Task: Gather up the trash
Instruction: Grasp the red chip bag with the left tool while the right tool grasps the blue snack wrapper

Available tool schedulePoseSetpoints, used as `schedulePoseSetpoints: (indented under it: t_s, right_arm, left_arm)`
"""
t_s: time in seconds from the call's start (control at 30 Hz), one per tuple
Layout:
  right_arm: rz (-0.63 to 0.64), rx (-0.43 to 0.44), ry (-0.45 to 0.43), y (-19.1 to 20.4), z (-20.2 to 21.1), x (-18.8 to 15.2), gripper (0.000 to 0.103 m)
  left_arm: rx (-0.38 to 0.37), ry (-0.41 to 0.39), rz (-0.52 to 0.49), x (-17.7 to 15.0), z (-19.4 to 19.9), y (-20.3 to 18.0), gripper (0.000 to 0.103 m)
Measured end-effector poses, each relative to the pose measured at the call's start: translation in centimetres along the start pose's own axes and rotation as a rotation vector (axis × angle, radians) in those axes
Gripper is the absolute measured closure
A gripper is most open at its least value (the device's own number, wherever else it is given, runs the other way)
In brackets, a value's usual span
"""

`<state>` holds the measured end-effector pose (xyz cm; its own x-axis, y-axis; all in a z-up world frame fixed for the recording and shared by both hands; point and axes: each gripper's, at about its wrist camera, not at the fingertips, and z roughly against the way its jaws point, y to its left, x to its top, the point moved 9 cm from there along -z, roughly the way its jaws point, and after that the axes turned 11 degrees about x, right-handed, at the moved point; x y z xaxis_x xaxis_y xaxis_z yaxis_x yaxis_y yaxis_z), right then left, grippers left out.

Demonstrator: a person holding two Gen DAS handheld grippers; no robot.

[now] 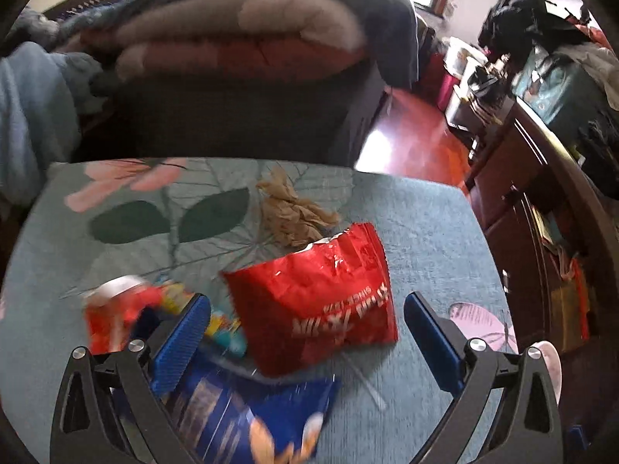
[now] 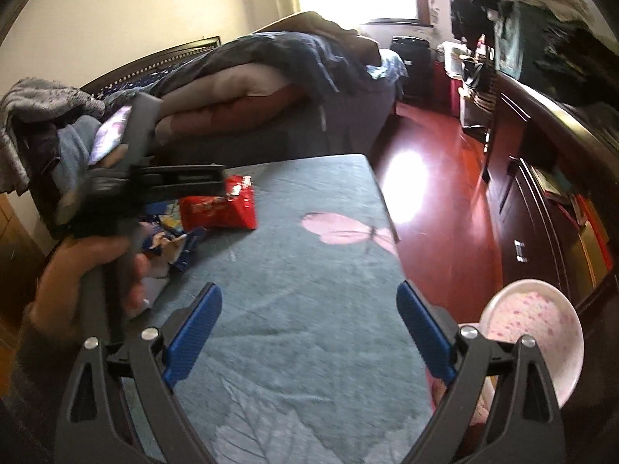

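- the landmark is the teal floral bedspread (image 1: 406, 216), a flat padded top with bare red floor beyond its far edge.
- the trash lies bunched on one patch of that bedspread, which suits a one-by-one pickup: a red snack bag (image 1: 321, 301) sits near the middle, torn mouth turned toward the far edge.
- a crumpled brown paper wad (image 1: 288, 212) lies just beyond the red bag, touching its torn mouth.
- a blue snack bag (image 1: 247, 413) lies on the near side of the red bag, partly tucked under it; a smaller red-and-yellow wrapper (image 1: 123, 309) lies beside them, too blurred to name further.
- the left gripper (image 1: 305, 332) hangs over this heap, tilted down at it, jaws spread wide and released; the red bag sits in the gap but neither blue pad presses on it, so nothing is grasped. this looks like lining up for the first pick.
- the right gripper (image 2: 309, 328) hovers over a bare stretch of bedspread near the pink butterfly print (image 2: 348, 232), jaws wide apart and empty, well apart from the trash, likely kept clear of the other hand's work.
- from the right wrist view, a hand (image 2: 73, 282) holds the other tool's handle above the heap.
- a pink-lined bin (image 2: 534, 340) stands off the bedspread's edge, low beside the right gripper, a likely drop point.
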<state>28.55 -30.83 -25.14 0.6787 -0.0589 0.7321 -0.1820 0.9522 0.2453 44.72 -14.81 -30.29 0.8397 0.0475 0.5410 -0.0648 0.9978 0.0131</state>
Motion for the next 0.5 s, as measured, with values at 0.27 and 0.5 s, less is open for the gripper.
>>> schedulePoseSetpoints:
  t_s: [0.27, 0.5]
  right_arm:
    - [0.013, 0.010, 0.002, 0.5, -1.5, 0.9, 0.011]
    - [0.029, 0.029, 0.002, 1.3, -2.1, 1.5, 0.011]
  left_arm:
    - [-0.077, -0.001, -0.053, 0.0, -1.2, -1.8, 0.029]
    - [-0.158, -0.064, -0.023, 0.2, 1.7, -0.7, 0.068]
